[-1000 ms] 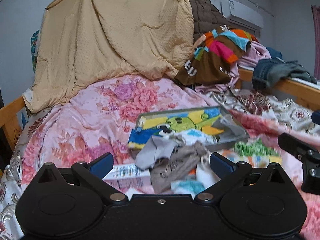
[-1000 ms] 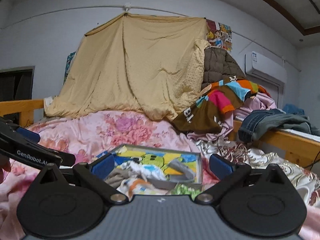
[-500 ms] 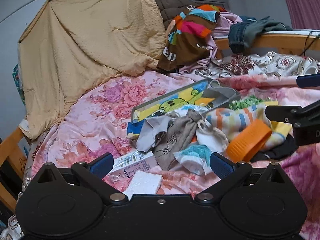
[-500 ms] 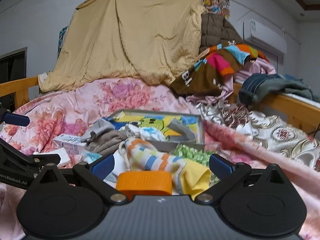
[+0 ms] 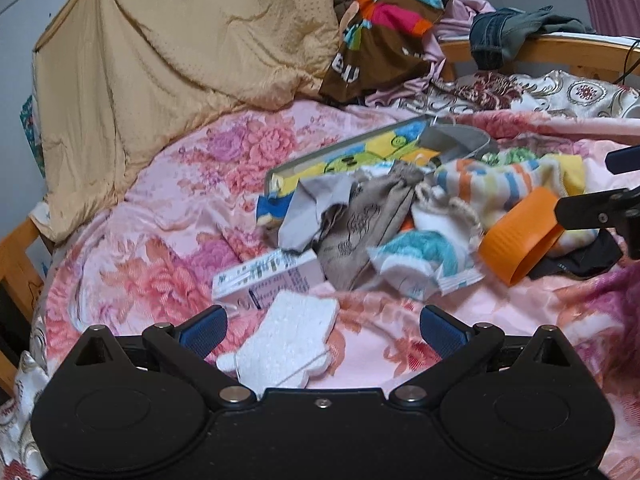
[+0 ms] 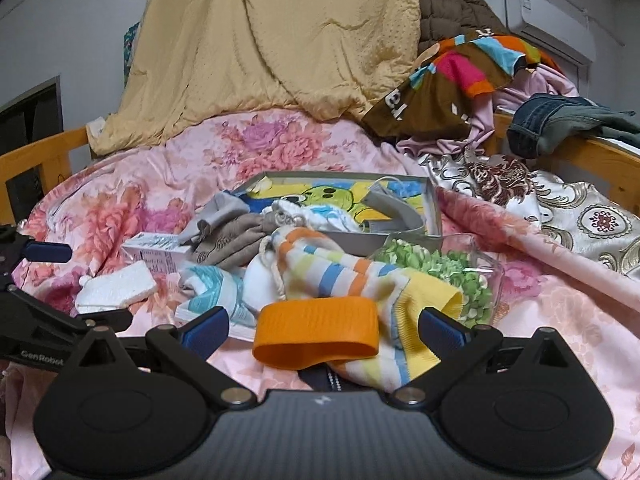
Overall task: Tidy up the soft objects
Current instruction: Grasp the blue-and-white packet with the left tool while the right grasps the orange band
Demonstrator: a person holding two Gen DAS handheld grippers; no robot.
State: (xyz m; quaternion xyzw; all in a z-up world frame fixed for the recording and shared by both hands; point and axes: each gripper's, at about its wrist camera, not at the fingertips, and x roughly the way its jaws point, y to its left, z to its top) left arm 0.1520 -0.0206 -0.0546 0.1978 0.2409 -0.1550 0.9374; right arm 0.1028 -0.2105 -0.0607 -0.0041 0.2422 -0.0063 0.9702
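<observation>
Left tool (image 5: 320,330): spread wide, gripping nothing, over a white foam piece (image 5: 286,346) on the bed (image 5: 160,216); its near end is cut off behind the tool body.
Right tool (image 6: 322,328): spread wide, gripping nothing; an orange band (image 6: 316,332) lies between its fingers.
Soft things: a striped sock (image 6: 340,268), a brown pouch (image 5: 360,228) and a grey cloth (image 5: 316,208) piled mid-bed, overlapping.
Box (image 6: 434,204): shallow, cartoon-printed, behind the pile, front hidden.
Dark cloth (image 5: 576,258): mostly covered, hard to identify.
Green thing (image 6: 448,272): in a clear container, unclear.
</observation>
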